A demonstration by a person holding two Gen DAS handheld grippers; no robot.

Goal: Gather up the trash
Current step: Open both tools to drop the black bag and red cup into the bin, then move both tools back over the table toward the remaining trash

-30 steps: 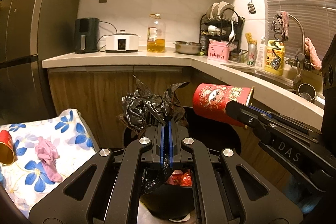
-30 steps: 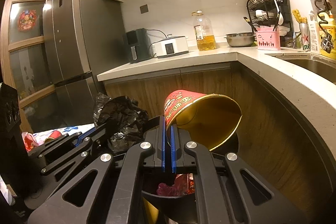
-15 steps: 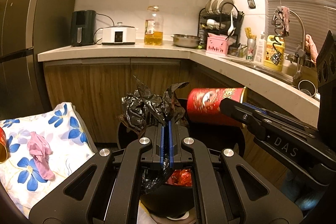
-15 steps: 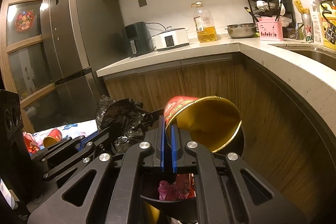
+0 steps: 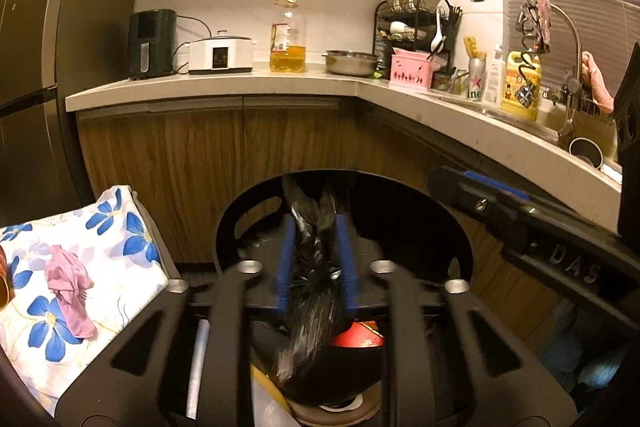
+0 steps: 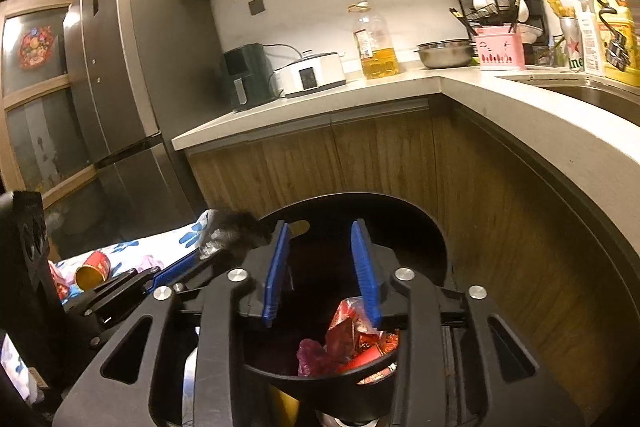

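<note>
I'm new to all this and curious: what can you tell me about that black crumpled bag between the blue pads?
The black plastic bag is thin, glossy and crumpled. It hangs blurred between the blue pads of the left gripper, whose jaws have just been opening. Its lower end reaches into the black bin, over red trash.

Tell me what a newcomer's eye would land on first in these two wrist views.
First, the round black trash bin on the floor below the counter, with red wrappers and a red paper cup inside. Next, the crumpled black plastic bag, blurred, between the blue pads of the left gripper, whose jaws have just been opening. The right gripper hangs over the bin, jaws just opened and nothing between them.
</note>
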